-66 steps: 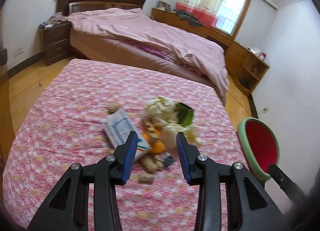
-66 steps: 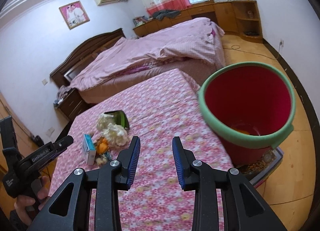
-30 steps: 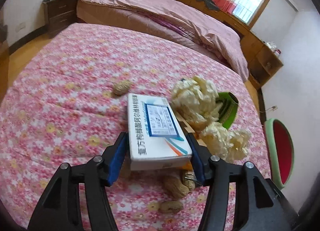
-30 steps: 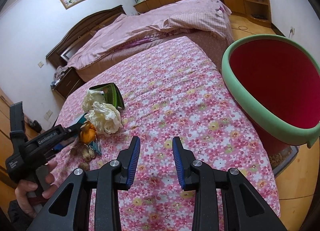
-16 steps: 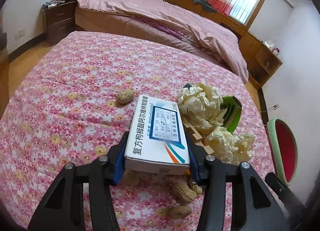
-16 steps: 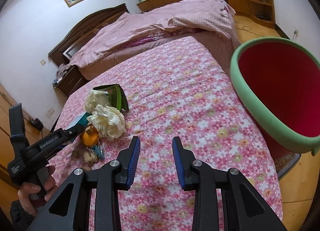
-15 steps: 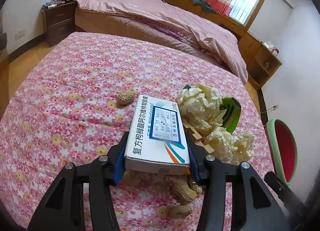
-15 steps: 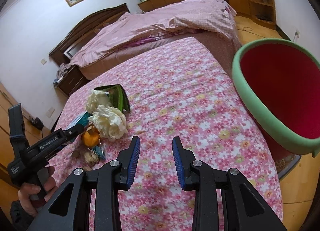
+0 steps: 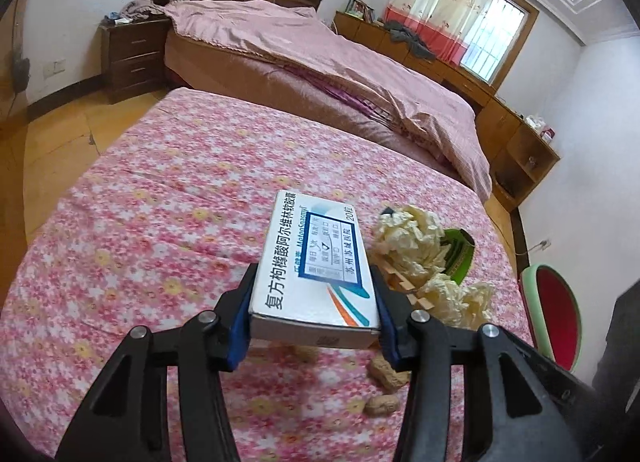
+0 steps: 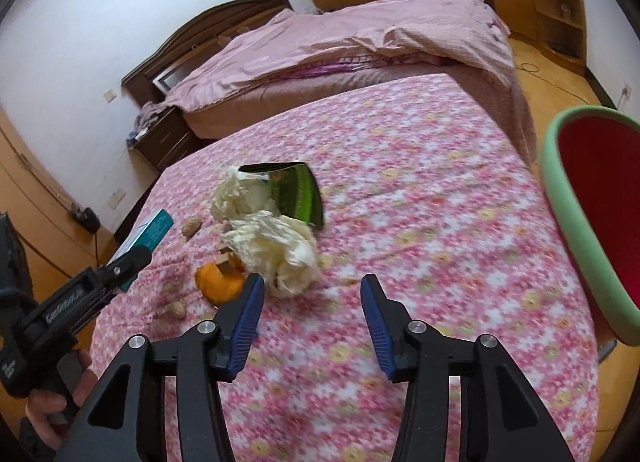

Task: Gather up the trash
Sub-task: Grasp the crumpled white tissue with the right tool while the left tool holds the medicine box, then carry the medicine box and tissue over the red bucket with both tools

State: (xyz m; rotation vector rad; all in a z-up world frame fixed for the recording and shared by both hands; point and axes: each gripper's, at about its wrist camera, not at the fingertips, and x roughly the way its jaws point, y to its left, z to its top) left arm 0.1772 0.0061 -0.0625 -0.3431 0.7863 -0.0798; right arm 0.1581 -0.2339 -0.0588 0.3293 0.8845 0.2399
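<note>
My left gripper (image 9: 314, 316) is shut on a white medicine box (image 9: 316, 266) with blue print, lifted clear of the flowered bedspread (image 9: 168, 213). The same box (image 10: 150, 232) shows at the left of the right wrist view, held by the left gripper (image 10: 128, 258). The trash pile lies beside it: crumpled tissues (image 10: 276, 246), a green packet (image 10: 294, 189), an orange peel (image 10: 218, 282) and peanut shells (image 9: 384, 372). My right gripper (image 10: 312, 302) hovers just in front of the tissues, its jaws opening with nothing between them. A red bin with a green rim (image 10: 596, 213) stands at the right.
A second bed (image 9: 320, 61) with a pink quilt lies behind, with a dark nightstand (image 9: 132, 57) to its left and wooden cabinets (image 9: 516, 149) along the window wall. The bin (image 9: 554, 316) stands on the floor off the bedspread's right edge.
The left gripper closed on the box and lifted it off the bedspread. The right gripper moved left toward the tissues and its jaws spread apart.
</note>
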